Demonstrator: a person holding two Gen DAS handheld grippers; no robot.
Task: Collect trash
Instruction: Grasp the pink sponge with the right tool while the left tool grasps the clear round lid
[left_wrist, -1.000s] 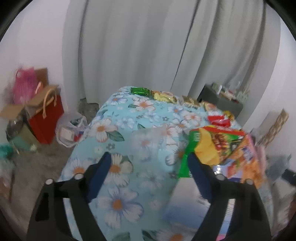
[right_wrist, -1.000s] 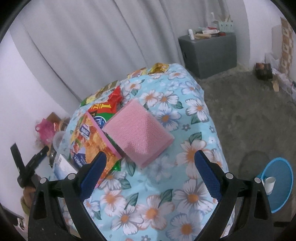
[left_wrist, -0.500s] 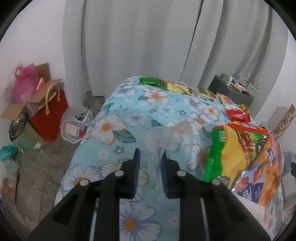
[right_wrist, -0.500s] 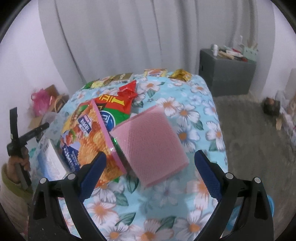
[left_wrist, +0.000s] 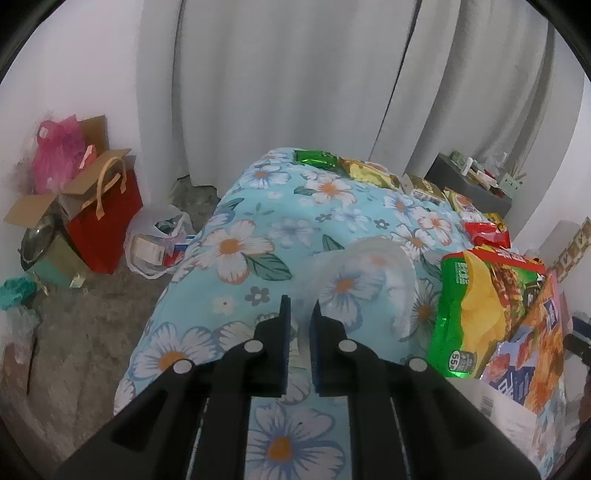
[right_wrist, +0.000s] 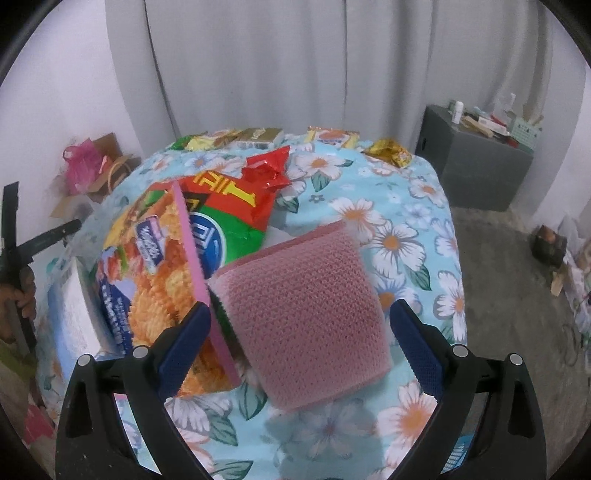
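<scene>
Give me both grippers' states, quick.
Left gripper: just closed on the clear plastic bag.
Right gripper: open, holding nothing, straddling the pink pack.

Pale grey curtains (left_wrist: 295, 81) hang behind; a grey cabinet (right_wrist: 480, 166) stands on carpet (right_wrist: 509, 295).

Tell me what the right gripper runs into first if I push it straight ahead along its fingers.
Most likely the pink textured pad. The right gripper is open and the pad lies between its fingers, tilted over the snack bags on the floral cloth. Depth is hard to judge, so treat that as likely.
</scene>
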